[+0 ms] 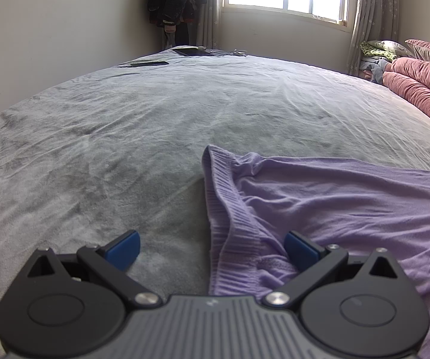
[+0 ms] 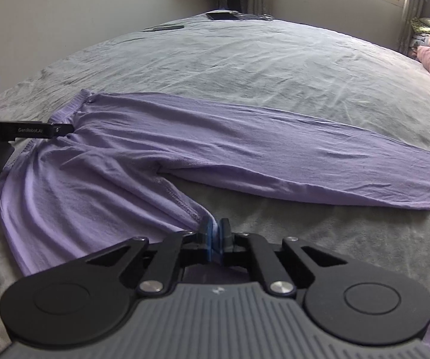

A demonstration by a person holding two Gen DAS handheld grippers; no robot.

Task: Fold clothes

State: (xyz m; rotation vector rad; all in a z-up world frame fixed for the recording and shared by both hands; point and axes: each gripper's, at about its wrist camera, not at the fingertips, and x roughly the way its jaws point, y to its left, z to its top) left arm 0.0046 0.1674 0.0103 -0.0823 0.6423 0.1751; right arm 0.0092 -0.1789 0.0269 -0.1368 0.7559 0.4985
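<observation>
On the grey bed (image 2: 245,59) the purple trousers (image 2: 185,137) lie spread; the right gripper (image 2: 214,233) pinches the near leg's edge, likely to lift it for folding; at their waistband (image 1: 230,239) the left gripper (image 1: 212,248) stands spread, seemingly straddling it, not gripping.

Trousers (image 2: 203,146) lie spread on the bed (image 2: 245,59), waistband left, legs running right (folded blankets (image 1: 418,80) behind, far right).
</observation>
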